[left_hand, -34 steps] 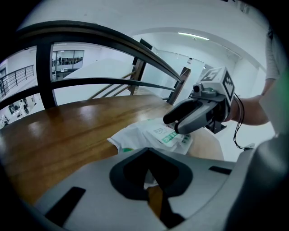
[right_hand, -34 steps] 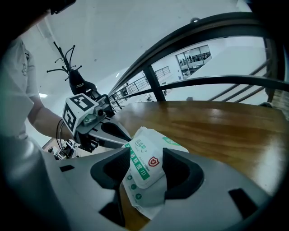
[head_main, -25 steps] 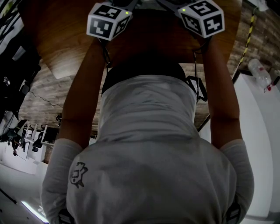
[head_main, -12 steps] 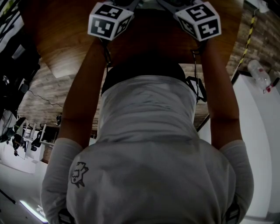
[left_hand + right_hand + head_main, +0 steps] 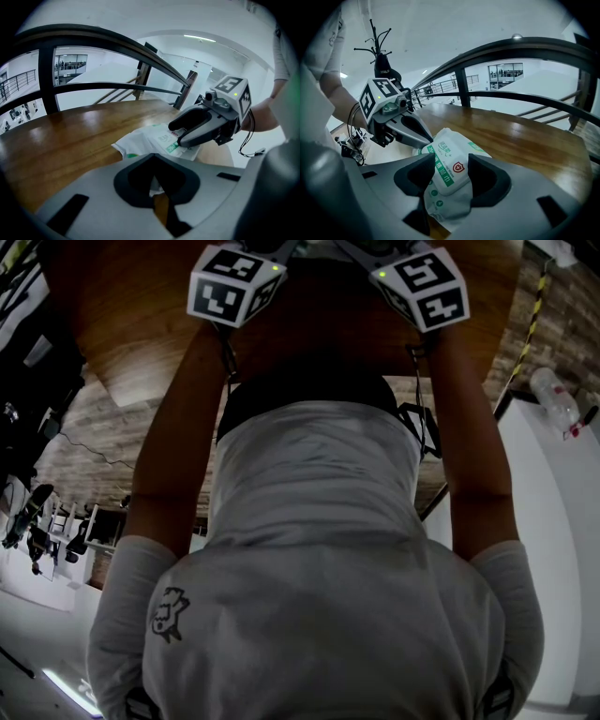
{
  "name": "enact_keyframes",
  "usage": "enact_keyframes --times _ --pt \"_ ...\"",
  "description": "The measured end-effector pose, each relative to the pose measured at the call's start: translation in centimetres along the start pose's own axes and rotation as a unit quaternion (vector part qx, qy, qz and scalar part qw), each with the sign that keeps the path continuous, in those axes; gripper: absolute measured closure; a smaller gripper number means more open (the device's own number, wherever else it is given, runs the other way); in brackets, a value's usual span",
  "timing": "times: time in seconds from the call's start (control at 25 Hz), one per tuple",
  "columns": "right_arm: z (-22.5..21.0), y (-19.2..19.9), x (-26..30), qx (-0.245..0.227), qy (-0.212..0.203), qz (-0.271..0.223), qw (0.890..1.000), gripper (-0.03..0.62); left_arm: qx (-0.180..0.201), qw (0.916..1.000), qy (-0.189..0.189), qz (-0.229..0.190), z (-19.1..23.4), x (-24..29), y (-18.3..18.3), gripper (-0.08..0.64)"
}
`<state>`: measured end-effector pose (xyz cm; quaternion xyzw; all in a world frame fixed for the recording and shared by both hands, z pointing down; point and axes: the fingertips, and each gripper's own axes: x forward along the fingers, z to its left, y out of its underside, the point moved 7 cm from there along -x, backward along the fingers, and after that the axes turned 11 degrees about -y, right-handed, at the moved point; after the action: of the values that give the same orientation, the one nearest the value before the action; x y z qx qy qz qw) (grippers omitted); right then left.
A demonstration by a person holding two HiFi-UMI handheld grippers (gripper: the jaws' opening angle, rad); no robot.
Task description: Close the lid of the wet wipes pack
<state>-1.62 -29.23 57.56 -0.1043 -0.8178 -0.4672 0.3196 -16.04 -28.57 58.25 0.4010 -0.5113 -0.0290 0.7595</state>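
Starting nearest, operator: what have the tongs got hold of?

— Operator: My right gripper (image 5: 451,176) stands with its jaws well apart, straddling the wet wipes pack (image 5: 446,206). The lid (image 5: 449,164) lies between them, unclamped. My left gripper (image 5: 157,187) has its jaws drawn almost together. A white sliver of the pack shows in the gap, so I judge it is pinching the pack's opposite end to steady it.

— Inspector: Progress on the task?

— Operator: The lid lies flat on the pack, with no raised edge that I can see. I judge it folded down; whether it is sealed I cannot tell. What is left, in my judgement, is a press along it, then release.

— Inspector: Edges and room?

— Operator: The pack lies at the near edge of the wooden table (image 5: 525,140), where both grippers reach in. Toward the far edge the table is bare, leaving free room to push or slide. Past that edge runs a dark railing (image 5: 520,49), well apart from both grippers. Risk noted: a hard press so close to the near edge could tip the pack off.
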Motion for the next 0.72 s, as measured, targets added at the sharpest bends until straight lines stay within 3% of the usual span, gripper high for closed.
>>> enact_keyframes --times 0.72 --pt "0.87 0.29 0.27 -0.044 0.031 -0.002 0.999 0.383 0.002 1.0 -0.002 -0.002 -0.01 -0.1 0.27 0.547"
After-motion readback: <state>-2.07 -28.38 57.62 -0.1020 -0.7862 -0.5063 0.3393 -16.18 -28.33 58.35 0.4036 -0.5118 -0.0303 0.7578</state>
